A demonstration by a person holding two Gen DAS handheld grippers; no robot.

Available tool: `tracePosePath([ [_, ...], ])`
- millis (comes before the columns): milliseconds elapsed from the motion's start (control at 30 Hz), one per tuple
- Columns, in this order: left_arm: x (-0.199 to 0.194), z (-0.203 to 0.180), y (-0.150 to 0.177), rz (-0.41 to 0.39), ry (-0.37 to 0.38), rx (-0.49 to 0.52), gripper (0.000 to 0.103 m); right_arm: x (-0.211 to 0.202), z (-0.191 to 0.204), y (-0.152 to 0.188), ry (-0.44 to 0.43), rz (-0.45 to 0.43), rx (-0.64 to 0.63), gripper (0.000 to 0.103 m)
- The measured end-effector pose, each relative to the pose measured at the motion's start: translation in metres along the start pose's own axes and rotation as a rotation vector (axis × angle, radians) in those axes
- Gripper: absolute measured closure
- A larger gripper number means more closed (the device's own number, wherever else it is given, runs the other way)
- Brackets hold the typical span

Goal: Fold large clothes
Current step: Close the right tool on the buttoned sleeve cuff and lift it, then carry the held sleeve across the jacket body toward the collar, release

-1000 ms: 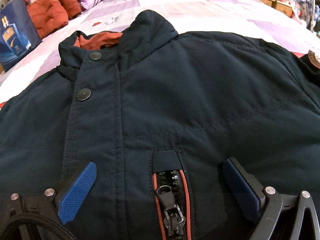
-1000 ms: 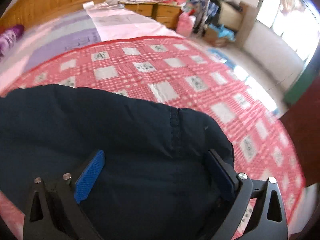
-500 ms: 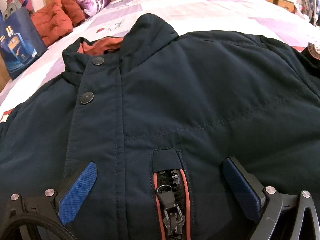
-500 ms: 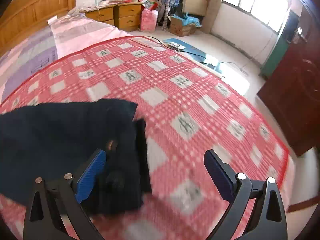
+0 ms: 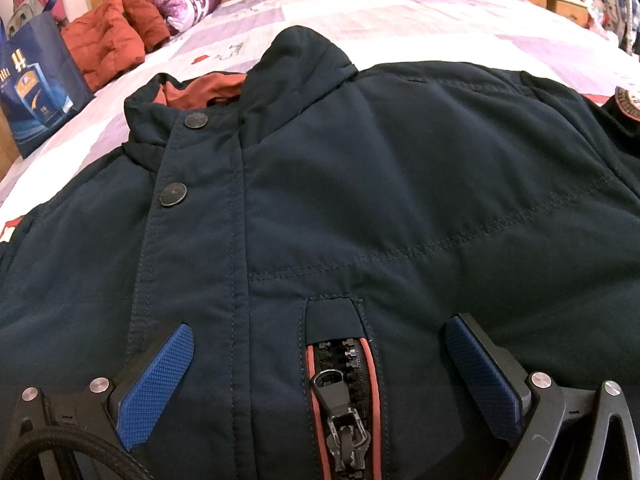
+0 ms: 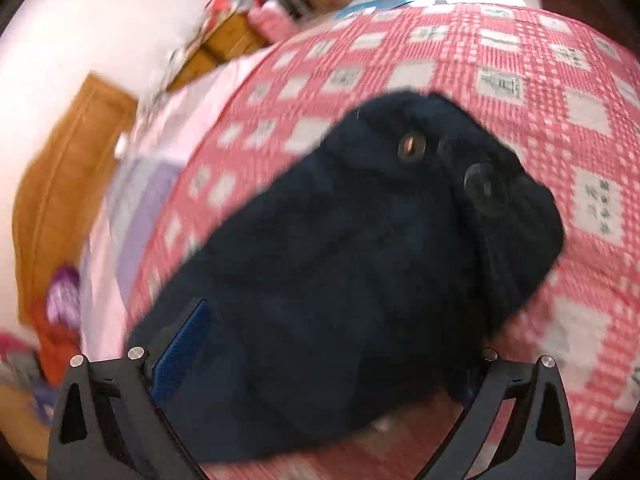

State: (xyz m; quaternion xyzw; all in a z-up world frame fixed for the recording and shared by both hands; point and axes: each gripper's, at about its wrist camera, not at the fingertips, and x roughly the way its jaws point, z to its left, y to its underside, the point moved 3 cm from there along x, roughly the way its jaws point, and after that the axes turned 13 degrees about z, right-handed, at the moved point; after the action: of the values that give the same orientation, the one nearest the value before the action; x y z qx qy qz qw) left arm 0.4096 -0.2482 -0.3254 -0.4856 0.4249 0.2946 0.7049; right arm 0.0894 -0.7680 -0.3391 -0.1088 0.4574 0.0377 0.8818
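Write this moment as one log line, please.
jacket: flat on bed | left claw: open over zipper | right claw: open, around sleeve

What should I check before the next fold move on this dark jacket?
1. Left gripper open over the jacket front, holding nothing: ok.
2. Chest zipper lies between the left fingers, where it could snag if they close: not ok.
3. Jacket front flat, collar up, snap buttons showing: ok.
4. Right gripper open, with the sleeve between its fingers: ok. Whether they touch the cloth: cannot tell.
5. Right wrist view sharp enough to aim by: not ok, it is motion blurred.
6. Sleeve cuff lies on the red checked bedspread, not over the bed's edge: ok.
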Motion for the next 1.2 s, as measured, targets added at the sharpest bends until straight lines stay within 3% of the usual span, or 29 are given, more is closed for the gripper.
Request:
tracePosePath([
  [33, 0.000, 0.000, 0.000, 0.000, 0.000, 0.000, 0.000, -0.003, 0.001, -0.006, -0.001, -0.022, 0.006, 0.009],
  [100, 0.000, 0.000, 0.000, 0.000, 0.001, 0.000, 0.000, -0.002, 0.000, -0.021, 0.049, -0.051, 0.028, 0.067],
  [200, 0.000, 0.000, 0.000, 0.000, 0.001, 0.000, 0.000, -0.003, -0.004, -0.041, 0.008, -0.046, 0.042, 0.083],
  [267, 0.000, 0.000, 0.000, -0.002, 0.005, 0.002, 0.000, -0.015, -0.003, -0.041, 0.024, -0.067, -0.012, 0.086],
  [333, 0.000, -0.002, 0.001, -0.005, 0.009, 0.008, 0.000, -0.025, -0.002, -0.043, 0.093, -0.108, -0.101, 0.086],
  [400, 0.001, -0.002, 0.001, -0.002, 0.009, 0.008, 0.000, -0.017, -0.009, -0.039, 0.116, -0.081, -0.049, 0.086],
  [567, 0.002, -0.001, 0.000, -0.007, -0.011, 0.016, 0.000, -0.015, 0.003, -0.040, 0.181, -0.105, -0.088, 0.086],
  [767, 0.001, -0.001, -0.001, -0.004, -0.011, 0.015, 0.000, -0.037, 0.043, -0.040, 0.292, -0.196, -0.197, 0.086],
  [1033, -0.032, 0.023, 0.002, 0.004, 0.018, -0.024, 0.000, -0.078, 0.164, -0.008, 0.393, -0.368, -0.499, 0.086],
  [1200, -0.062, 0.061, 0.027, 0.005, -0.034, -0.017, 0.000, -0.087, 0.267, 0.057, 0.364, -0.463, -0.770, 0.086],
])
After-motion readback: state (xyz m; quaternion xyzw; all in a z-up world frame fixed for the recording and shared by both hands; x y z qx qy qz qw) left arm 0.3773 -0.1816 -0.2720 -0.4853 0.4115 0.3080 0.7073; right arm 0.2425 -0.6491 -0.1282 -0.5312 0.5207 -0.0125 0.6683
